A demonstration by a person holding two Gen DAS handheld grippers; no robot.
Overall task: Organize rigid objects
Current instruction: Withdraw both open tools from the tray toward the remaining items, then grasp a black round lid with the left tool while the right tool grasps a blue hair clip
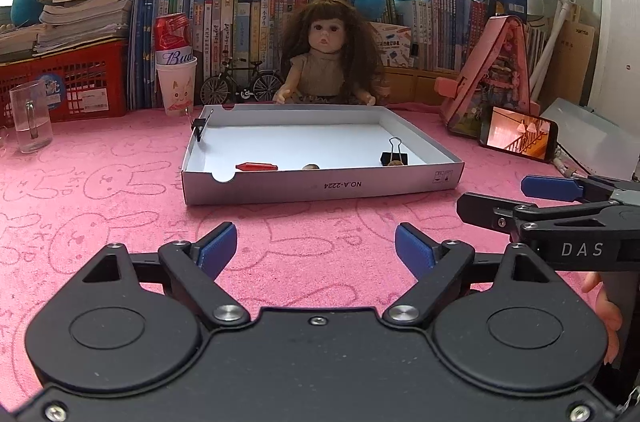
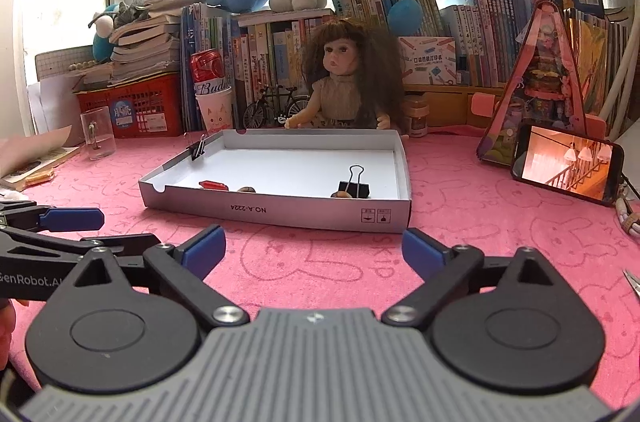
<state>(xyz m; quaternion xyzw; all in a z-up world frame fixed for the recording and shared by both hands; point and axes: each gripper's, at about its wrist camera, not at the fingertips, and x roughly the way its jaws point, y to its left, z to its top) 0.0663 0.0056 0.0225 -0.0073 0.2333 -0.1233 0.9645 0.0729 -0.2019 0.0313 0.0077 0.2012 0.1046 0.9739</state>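
A shallow white cardboard tray (image 1: 320,188) (image 2: 280,212) lies on the pink cloth ahead of both grippers. Inside it are a red flat piece (image 1: 256,166) (image 2: 214,185), a black binder clip (image 1: 394,156) (image 2: 354,187) and two small brown nuts (image 1: 310,166) (image 2: 246,189). Another binder clip (image 1: 199,126) (image 2: 197,149) is clamped on the tray's left wall. My left gripper (image 1: 316,248) hangs open over the cloth, short of the tray, with nothing between its blue pads. My right gripper (image 2: 314,246) is open and empty too, close beside the left one.
A doll (image 1: 328,58) sits behind the tray before rows of books. A glass mug (image 1: 30,120), a paper cup with a can (image 1: 176,78), a red basket (image 1: 68,82), a pink toy house (image 1: 492,74) and a lit phone (image 2: 568,162) ring the cloth.
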